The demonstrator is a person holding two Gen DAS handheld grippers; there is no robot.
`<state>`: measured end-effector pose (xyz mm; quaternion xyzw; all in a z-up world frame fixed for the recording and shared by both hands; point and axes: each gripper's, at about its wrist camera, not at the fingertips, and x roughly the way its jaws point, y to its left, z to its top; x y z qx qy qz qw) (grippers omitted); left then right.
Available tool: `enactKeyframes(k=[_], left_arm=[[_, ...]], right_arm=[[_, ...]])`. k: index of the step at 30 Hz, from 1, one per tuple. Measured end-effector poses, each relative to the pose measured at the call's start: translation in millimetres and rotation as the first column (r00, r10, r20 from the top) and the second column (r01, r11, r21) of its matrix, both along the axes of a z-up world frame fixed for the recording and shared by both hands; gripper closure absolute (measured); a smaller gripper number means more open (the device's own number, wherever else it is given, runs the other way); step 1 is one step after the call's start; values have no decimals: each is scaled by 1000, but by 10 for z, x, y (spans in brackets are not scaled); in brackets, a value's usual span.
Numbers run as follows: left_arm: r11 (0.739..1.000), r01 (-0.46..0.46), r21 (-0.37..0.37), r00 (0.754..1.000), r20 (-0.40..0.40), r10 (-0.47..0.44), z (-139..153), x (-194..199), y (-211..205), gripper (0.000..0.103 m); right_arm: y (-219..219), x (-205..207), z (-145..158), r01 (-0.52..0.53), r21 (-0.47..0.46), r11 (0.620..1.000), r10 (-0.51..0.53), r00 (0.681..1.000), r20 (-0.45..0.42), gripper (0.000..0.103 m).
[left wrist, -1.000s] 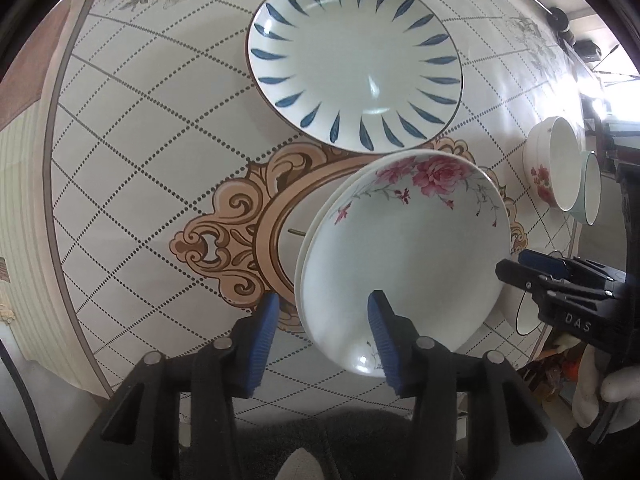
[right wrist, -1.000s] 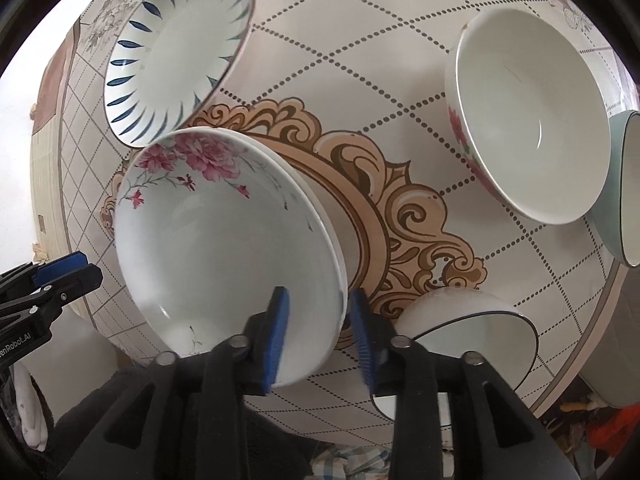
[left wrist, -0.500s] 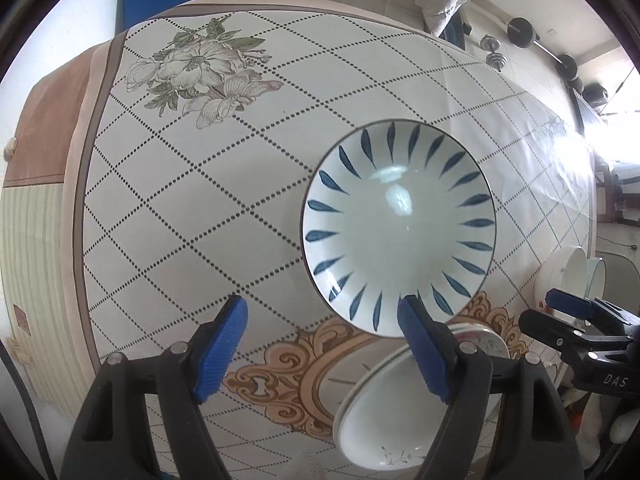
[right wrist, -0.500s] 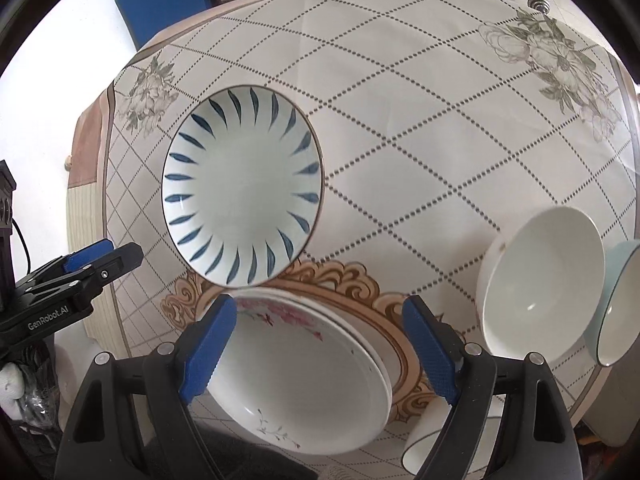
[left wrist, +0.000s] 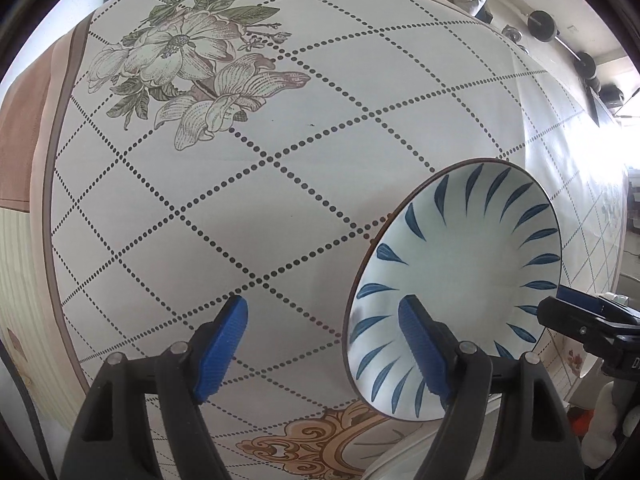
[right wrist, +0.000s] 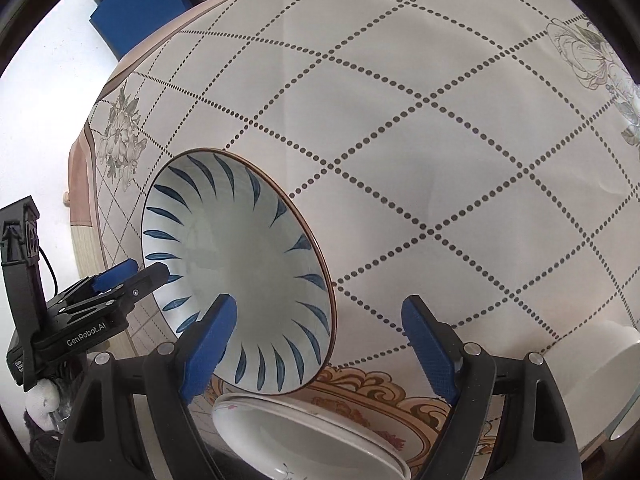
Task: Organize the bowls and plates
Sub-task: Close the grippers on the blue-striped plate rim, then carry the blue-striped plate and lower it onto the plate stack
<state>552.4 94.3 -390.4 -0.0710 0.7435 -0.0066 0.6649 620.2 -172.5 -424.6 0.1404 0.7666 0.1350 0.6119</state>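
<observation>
A white plate with blue leaf strokes (left wrist: pixel 460 292) lies on the checked tablecloth (left wrist: pixel 280 200). My left gripper (left wrist: pixel 322 344) hangs open over the plate's left rim, one pad over the plate and the other over the cloth. In the right wrist view the same plate (right wrist: pixel 240 264) has its right rim between the open jaws of my right gripper (right wrist: pixel 320 348). Neither gripper's pads press on anything. Each gripper shows in the other's view: the right gripper (left wrist: pixel 580 320) and the left gripper (right wrist: pixel 116 288). The stacked pink-flower plates (right wrist: pixel 304 432) lie just below, on the gold ornament.
A white bowl (right wrist: pixel 600 360) stands at the right edge of the right wrist view, with another bowl's rim (right wrist: pixel 628 420) beside it. The table's left edge (left wrist: pixel 48 240) falls off nearby. Printed flowers (left wrist: pixel 192 68) mark the far cloth, and dumbbells (left wrist: pixel 540 24) lie on the floor beyond.
Both grippers let go of the pink-flower plate, opened wide and moved away from it to the blue-leaf plate, sinking closer to the table.
</observation>
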Motion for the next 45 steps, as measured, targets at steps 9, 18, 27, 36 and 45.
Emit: enactKeyframes(k=[9,18,27,36,45], left_arm=[[996,51,-68,999,-2,-52,-131,241,-207,54],[994,61,-89,998,-1,-62,-223,233,-406,74],[997,55,-60,998,6,-55,-58,110,-300,84],[997,54,-53,998,19,-53,127,140,-308,85],[996,66,-58,996,59,-63,388,120,-325,85]], right_arm=[[72,63,-86,1,32,999,-1,1000,-8,28],[22,43,-128,11,42,999,-10,1000,-2,83],[-19,34,-121,23,49,999,-23,1000,6,88],[-71,34,-62,30,64,997,-30,1000,-2,90],[-162,12,123,40,84,996,-42,999,23,90]])
